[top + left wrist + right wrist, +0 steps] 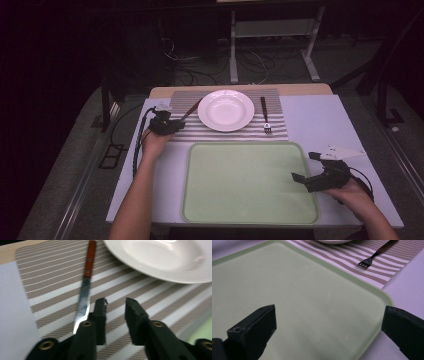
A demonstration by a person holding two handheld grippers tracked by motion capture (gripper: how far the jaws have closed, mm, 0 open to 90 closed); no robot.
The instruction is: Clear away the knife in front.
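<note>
Green tray (pixel 248 183) bare; left gripper (pixel 115 305) gapes beside knife (pixel 85 283), right gripper (pixel 329 315) wide

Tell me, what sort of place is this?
Probably a lab or test room, not a dining room: a place setting with a white plate on a striped placemat, but loose cables and bare metal stands behind.

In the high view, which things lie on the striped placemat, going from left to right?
Black left gripper → wooden-handled knife → round white plate → dark-handled metal fork.
</note>
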